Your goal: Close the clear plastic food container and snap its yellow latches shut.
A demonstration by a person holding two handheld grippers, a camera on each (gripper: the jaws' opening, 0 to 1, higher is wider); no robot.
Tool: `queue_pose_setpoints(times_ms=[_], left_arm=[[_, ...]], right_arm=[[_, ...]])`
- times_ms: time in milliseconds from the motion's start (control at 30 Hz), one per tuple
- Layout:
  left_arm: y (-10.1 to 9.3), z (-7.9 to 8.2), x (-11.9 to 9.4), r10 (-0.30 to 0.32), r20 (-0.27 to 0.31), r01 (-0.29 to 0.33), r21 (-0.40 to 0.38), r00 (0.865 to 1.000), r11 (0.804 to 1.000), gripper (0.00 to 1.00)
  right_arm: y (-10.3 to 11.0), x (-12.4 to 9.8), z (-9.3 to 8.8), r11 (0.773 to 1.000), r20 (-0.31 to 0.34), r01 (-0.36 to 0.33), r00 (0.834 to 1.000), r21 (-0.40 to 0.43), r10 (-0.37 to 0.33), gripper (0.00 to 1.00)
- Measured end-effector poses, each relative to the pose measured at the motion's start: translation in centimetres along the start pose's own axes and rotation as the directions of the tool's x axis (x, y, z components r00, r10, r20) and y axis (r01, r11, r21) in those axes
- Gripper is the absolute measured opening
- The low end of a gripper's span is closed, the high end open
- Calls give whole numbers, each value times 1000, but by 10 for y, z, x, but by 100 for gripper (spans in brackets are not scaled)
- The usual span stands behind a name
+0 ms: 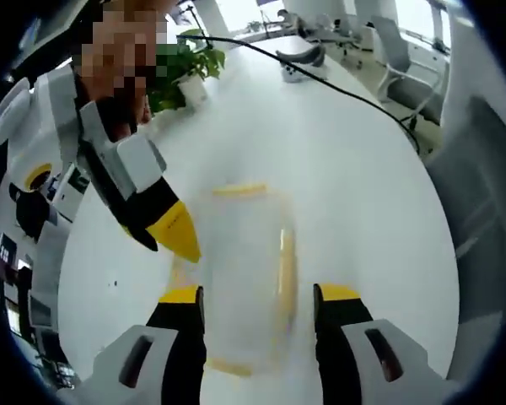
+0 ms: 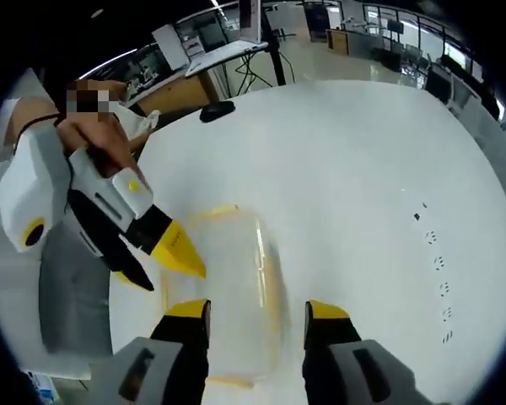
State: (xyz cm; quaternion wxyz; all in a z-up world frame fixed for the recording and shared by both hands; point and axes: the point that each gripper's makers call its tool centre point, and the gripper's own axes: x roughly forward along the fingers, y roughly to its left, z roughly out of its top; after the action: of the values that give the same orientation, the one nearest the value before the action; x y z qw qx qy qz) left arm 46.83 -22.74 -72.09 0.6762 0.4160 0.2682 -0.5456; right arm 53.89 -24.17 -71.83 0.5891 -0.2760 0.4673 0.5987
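Note:
A clear plastic food container (image 1: 244,270) with yellow latches (image 1: 240,191) lies blurred on the white table (image 1: 354,186). My left gripper (image 1: 260,295) is open, its yellow-tipped jaws standing either side of the container's near end. The right gripper (image 1: 173,240) reaches in from the upper left, its yellow tip at the container's left edge. In the right gripper view the same container (image 2: 232,287) lies between and beyond my open right gripper (image 2: 257,309). There the left gripper (image 2: 164,261) points at the container's left side. I cannot tell whether the lid is seated or the latches are down.
A potted plant (image 1: 185,63), a black cable (image 1: 337,84) and a headset-like object (image 1: 302,61) sit at the table's far end, with office chairs (image 1: 396,51) beyond. A dark rounded object (image 2: 217,110) lies near the table edge. A person stands close on the left.

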Motion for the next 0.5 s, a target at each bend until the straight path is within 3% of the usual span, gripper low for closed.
queue_pose_setpoints(times_ms=[500], left_arm=[[23, -26, 3, -23, -79, 19, -51, 997, 999, 62]], right_arm=[[25, -1, -22, 998, -59, 16, 998, -64, -20, 58]])
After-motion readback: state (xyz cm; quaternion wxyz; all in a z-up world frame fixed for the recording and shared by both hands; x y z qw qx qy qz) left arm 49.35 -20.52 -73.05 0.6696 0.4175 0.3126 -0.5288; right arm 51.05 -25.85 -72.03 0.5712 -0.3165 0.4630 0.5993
